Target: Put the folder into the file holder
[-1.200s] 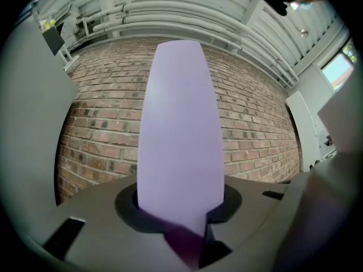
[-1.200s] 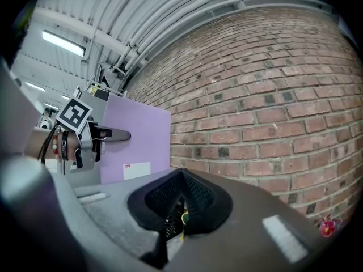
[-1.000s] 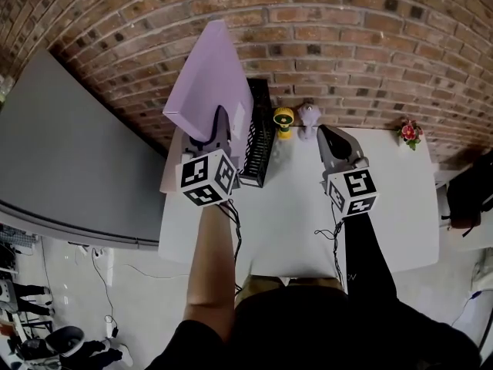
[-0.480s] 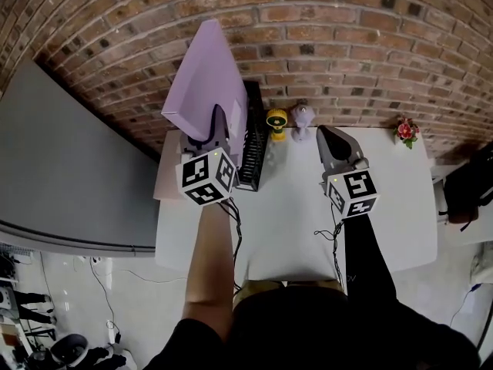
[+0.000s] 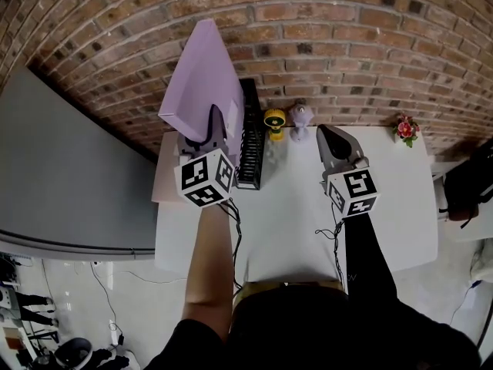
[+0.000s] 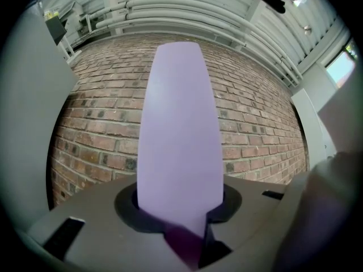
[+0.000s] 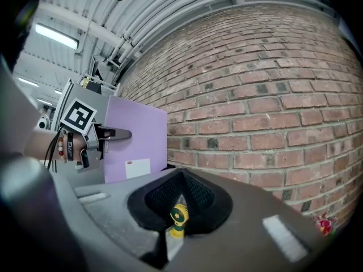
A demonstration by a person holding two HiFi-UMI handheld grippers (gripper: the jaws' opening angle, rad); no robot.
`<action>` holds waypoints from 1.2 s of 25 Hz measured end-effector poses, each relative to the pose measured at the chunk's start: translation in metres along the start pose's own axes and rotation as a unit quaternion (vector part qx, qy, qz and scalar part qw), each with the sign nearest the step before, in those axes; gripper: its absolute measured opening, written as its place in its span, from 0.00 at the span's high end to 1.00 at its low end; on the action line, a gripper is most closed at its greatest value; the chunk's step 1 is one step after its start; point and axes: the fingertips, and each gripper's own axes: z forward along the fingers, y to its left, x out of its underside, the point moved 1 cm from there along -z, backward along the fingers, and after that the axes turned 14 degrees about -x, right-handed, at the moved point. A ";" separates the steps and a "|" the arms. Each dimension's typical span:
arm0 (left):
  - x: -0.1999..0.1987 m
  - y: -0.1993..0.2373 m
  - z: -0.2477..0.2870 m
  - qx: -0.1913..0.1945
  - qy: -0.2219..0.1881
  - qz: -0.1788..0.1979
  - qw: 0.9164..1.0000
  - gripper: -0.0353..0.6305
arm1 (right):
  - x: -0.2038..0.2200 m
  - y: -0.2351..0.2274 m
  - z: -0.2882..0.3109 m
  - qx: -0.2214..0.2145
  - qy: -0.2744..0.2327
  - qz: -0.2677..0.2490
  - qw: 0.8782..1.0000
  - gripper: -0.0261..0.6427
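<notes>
The left gripper (image 6: 187, 234) is clenched on the near edge of the folder (image 6: 180, 135), its jaws closed only as far as the lilac cover allows, and it carries the folder upright, edge-on to the person. The right gripper (image 7: 170, 234) has its jaws together on nothing and hangs over the middle of the table (image 5: 293, 222), well apart from the folder. The folder is raised over the table's back left corner, just beside the left of the black mesh holder (image 5: 250, 137) and not yet in any slot. This looks like the approach step, with the folder brought alongside the holder before it goes in. The next move probably calls for shifting the folder right until its lower edge sits over a slot, keeping it parallel to the dividers, then lowering it and letting go. Beyond the holder a small yellow fan (image 7: 179, 217) stands against the brick wall (image 5: 347, 52).
</notes>
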 end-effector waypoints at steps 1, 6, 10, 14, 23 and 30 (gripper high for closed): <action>0.000 0.000 0.000 0.000 -0.001 0.000 1.000 0.74 | 0.000 0.000 0.001 -0.001 0.000 0.000 1.000 0.96; 0.002 0.001 -0.002 0.000 -0.003 -0.001 1.000 0.74 | 0.002 0.001 0.003 -0.002 0.002 0.001 1.000 0.96; 0.010 0.002 -0.002 -0.002 0.002 0.000 1.000 0.74 | 0.003 0.001 0.005 -0.004 0.003 0.001 1.000 0.96; 0.020 0.003 -0.003 -0.006 0.010 0.000 1.000 0.74 | 0.005 0.001 0.003 -0.002 0.005 0.001 1.000 0.96; 0.029 0.005 -0.002 -0.006 0.008 0.001 1.000 0.74 | 0.009 -0.003 -0.004 0.003 0.011 0.001 1.000 0.96; 0.037 0.006 -0.004 -0.001 -0.005 -0.001 1.000 0.74 | 0.017 -0.005 -0.007 0.007 0.019 0.001 1.000 0.96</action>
